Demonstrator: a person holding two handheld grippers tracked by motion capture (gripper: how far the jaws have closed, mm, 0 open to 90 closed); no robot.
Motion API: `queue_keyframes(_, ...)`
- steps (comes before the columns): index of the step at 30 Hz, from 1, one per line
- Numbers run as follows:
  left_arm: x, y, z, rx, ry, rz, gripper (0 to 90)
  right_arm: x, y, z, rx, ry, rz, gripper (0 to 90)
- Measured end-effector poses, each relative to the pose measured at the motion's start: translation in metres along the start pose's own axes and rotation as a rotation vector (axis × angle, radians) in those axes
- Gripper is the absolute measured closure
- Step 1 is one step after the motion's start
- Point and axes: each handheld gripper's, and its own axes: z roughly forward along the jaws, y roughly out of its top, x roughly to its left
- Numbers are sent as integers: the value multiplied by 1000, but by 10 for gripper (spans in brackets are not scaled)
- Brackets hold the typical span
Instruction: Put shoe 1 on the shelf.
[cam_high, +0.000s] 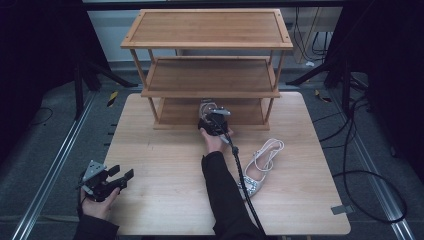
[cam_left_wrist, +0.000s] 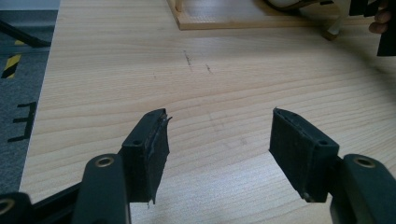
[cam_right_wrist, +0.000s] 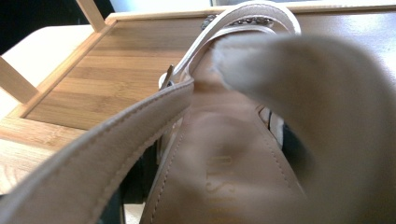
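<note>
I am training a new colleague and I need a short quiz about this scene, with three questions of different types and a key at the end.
1. True or false: the fingers of the left gripper are closed on a shoe.
2. Multiple choice: how many shelves does the wooden rack have? A) two B) three C) four
3. Fill in the word: in the high view, the sandal lying on the table is to the ___ of the person's right forearm.

Key: 1 false, the fingers stand apart over bare wood; 2 B; 3 right.
</note>
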Motion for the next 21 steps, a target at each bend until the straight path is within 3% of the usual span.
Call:
queue_keyframes(5,0,0,1,4,-2,0,361,-1,-1,-5,19,3,-38,276)
queue_keyframes(6,0,0,0,3,-2,-1,361,0,1,-13,3,-4,-65,241)
queue_keyframes(8,0,0,0,1,0,0,361,0,2,-17,-9,1,-73,241)
queue_keyframes(13,-1,0,-1,2,1,3,360,10,7,-49,-81,42,-118,228)
queue_keyframes(15,-3,0,-1,0,-1,7,361,10,3,-57,-77,37,-140,226)
queue_keyframes(21,-3,0,0,4,-1,11,361,2,-17,-60,-23,40,-130,255)
